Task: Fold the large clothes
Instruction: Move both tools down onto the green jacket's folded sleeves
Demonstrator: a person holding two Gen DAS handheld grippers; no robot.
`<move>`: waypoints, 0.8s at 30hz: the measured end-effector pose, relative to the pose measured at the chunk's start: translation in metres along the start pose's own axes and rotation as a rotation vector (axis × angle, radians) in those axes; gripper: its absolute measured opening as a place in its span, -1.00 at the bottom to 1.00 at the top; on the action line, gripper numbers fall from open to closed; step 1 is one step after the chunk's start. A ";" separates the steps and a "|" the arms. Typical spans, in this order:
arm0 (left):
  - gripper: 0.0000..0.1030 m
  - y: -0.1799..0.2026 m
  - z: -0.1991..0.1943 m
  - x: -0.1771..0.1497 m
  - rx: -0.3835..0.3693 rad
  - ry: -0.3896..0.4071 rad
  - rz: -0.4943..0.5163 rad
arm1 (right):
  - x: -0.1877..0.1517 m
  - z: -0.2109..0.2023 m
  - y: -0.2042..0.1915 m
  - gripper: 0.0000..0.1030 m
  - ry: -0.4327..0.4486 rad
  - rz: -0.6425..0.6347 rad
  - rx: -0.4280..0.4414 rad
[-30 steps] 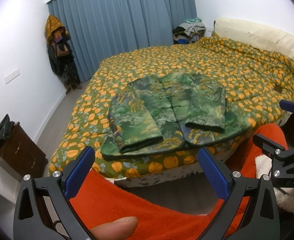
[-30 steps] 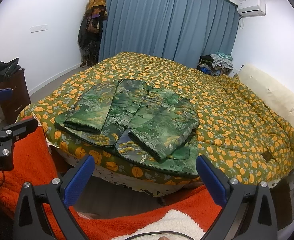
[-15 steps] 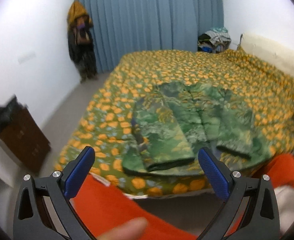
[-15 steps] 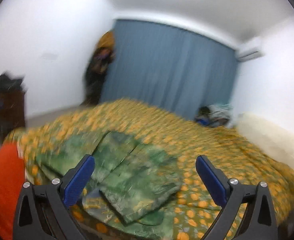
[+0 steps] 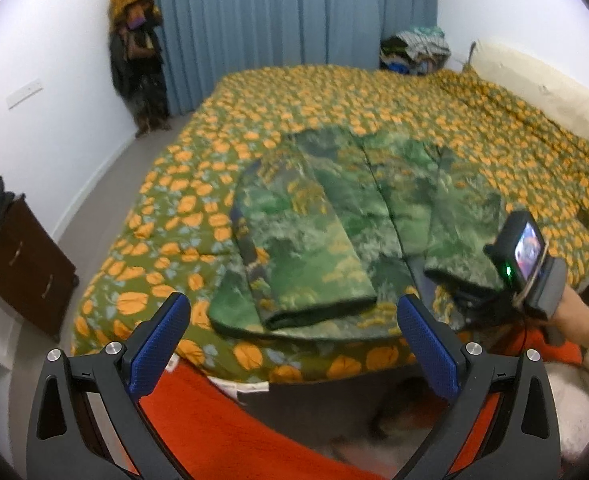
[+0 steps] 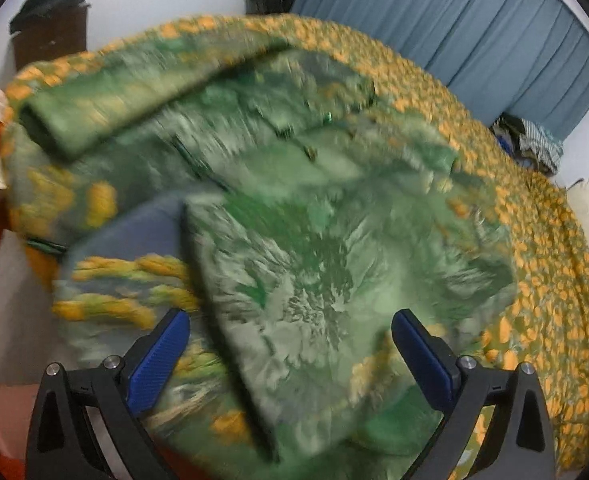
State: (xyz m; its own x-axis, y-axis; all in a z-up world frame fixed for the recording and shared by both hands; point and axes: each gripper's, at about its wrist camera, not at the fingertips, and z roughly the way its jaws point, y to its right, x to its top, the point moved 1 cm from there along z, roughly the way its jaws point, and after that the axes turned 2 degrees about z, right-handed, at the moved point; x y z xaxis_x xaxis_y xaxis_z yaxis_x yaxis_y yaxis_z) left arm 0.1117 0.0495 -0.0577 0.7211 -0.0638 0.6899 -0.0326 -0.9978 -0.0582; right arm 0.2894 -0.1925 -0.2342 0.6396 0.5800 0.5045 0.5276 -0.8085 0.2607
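Observation:
A green camouflage jacket point(image 5: 346, 216) lies flat on the bed near its front edge, both sleeves folded in over the body. My left gripper point(image 5: 294, 344) is open and empty, held back from the bed edge in front of the jacket's left sleeve cuff point(image 5: 318, 308). My right gripper point(image 6: 290, 356) is open and close above the jacket's right sleeve point(image 6: 314, 288); that view is blurred. The right gripper's body with its lit screen point(image 5: 528, 248) shows in the left wrist view over the right cuff.
The bed has a green quilt with orange pumpkins point(image 5: 374, 96) and a cream headboard point(image 5: 534, 84) at right. A dark wooden cabinet point(image 5: 18, 264) stands at left. Clothes hang in the corner point(image 5: 138, 52) by the blue curtain point(image 5: 278, 12). My orange clothing point(image 5: 222, 428) fills the foreground.
My right gripper has swung down and forward to just above the jacket's right sleeve. My left gripper has moved closer to the bed edge. Both stay open.

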 end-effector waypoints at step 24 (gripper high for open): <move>0.99 0.011 0.117 0.041 -0.240 -0.142 0.304 | -0.140 -0.128 0.367 0.04 0.019 0.892 -0.611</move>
State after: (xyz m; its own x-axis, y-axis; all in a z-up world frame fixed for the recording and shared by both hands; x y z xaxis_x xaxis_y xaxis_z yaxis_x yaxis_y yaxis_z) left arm 0.2214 0.0386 -0.1144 0.7415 -0.3700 0.5597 -0.4073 -0.9111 -0.0627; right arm 0.3220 -0.5833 -0.1032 0.6435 -0.2398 0.7269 -0.4954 -0.8544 0.1567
